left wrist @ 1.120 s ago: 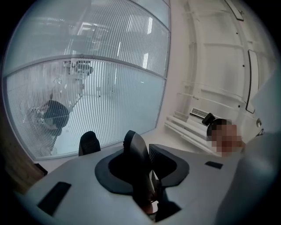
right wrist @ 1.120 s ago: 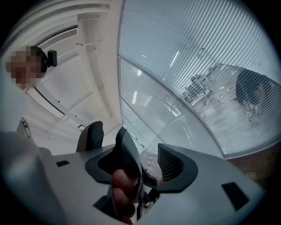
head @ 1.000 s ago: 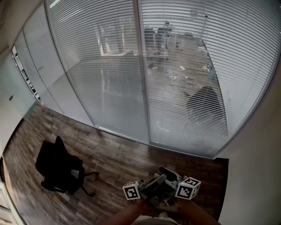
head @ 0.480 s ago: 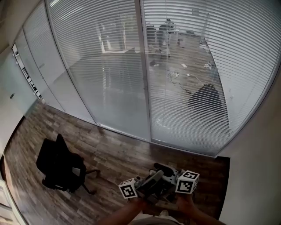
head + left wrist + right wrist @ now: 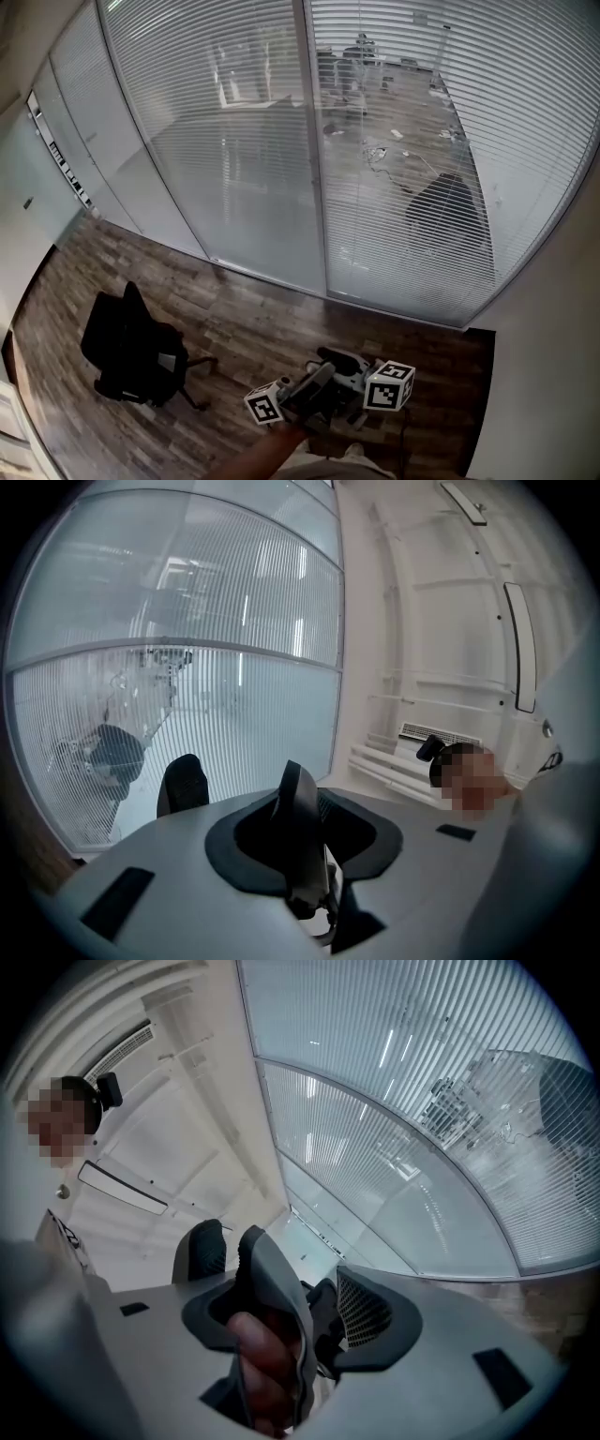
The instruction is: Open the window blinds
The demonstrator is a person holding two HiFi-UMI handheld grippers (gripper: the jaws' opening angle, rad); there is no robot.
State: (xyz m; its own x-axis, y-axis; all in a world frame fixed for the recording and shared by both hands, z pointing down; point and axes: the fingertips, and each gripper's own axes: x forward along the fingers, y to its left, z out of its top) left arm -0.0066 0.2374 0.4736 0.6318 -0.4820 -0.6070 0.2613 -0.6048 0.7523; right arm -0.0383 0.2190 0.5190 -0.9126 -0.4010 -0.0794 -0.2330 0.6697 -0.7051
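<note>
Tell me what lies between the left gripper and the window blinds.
Only bare wood floor, as the head view shows: nothing stands between the left gripper and the window blinds. The office chair sits off to the side.

My head camera looks steeply down at the blinds (image 5: 394, 141) and floor (image 5: 253, 328); both gripper cameras, held low, share those blinds.

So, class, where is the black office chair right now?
In the head view the black office chair stands at lower left on the wood floor, in front of the blinds.
</note>
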